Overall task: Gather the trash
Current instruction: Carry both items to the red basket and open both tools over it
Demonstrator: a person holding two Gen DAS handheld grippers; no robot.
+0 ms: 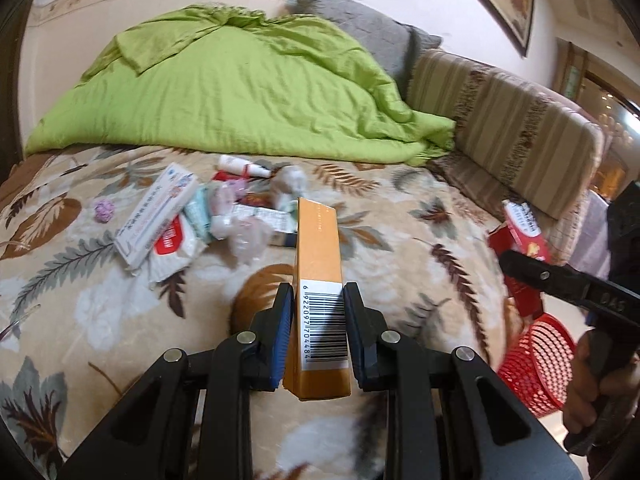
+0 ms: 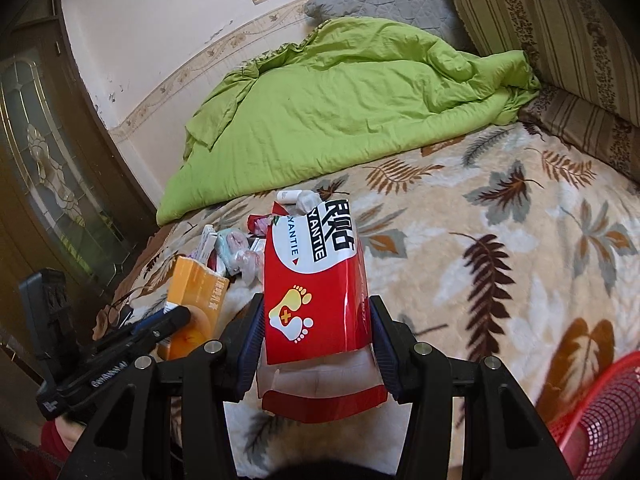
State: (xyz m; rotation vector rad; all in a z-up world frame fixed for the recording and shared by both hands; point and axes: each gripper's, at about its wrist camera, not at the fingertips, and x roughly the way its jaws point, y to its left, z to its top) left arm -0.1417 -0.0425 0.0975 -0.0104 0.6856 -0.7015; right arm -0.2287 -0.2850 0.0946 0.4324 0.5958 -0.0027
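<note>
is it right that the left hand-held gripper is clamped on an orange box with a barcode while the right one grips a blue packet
Not quite. The left hand-held gripper is clamped on the orange box with a barcode, but the right hand-held gripper grips a red packet with a white top and a footprint logo, not a blue one. The right wrist view shows it.

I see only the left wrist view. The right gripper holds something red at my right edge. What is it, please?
Observer: The right gripper is shut on a red package with a yellow footprint drawing.
Operator: Has my orange box any print on its other side?
Observer: Yes, the orange box shows dark characters there.
Operator: What stands left of the bed?
Observer: A brown door with a glass panel.
</note>
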